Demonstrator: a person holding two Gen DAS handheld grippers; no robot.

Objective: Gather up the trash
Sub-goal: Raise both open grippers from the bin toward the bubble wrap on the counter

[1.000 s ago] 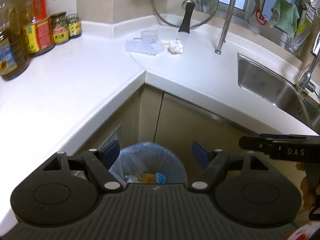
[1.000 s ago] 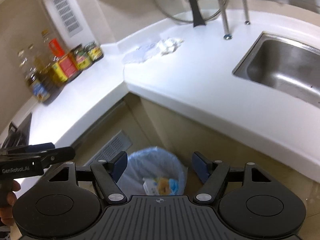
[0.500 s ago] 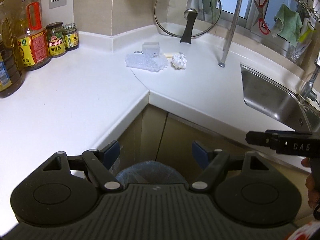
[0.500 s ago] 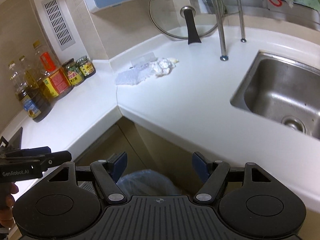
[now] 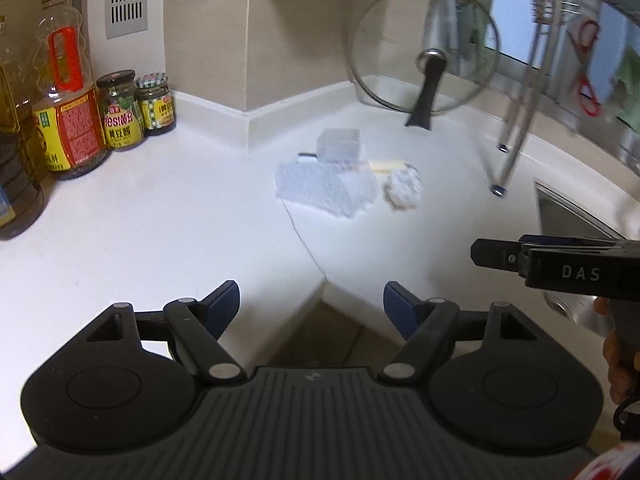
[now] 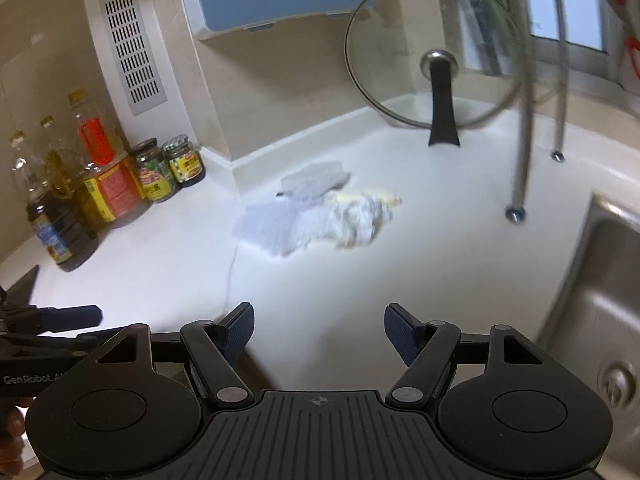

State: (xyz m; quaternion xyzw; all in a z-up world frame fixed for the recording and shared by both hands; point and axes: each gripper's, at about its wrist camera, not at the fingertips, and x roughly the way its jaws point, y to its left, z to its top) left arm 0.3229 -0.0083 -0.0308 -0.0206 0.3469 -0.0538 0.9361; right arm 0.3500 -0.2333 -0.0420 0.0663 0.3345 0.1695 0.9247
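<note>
Trash lies in the corner of the white counter [image 5: 168, 216]: a flat piece of bubble wrap [image 5: 324, 188] [image 6: 272, 224], a crumpled white tissue [image 5: 403, 189] [image 6: 358, 218], a small clear plastic box [image 5: 338, 144] [image 6: 314, 178] and a yellowish scrap [image 5: 382, 165] behind them. My left gripper [image 5: 312, 302] is open and empty over the counter's front corner, well short of the trash. My right gripper [image 6: 318, 326] is also open and empty over the counter, nearer the tissue. Each gripper shows at the edge of the other's view.
Oil bottles [image 5: 66, 108] and jars [image 5: 120, 110] stand at the back left wall. A glass pan lid [image 5: 424, 48] leans in the corner. Metal rack legs [image 5: 512, 148] stand right of the trash, and a steel sink [image 6: 600, 300] lies at the right.
Both grippers have risen from above the blue-bagged bin on the floor and moved forward over the counter toward the trash; the bin has dropped out of view. Both stayed open.
</note>
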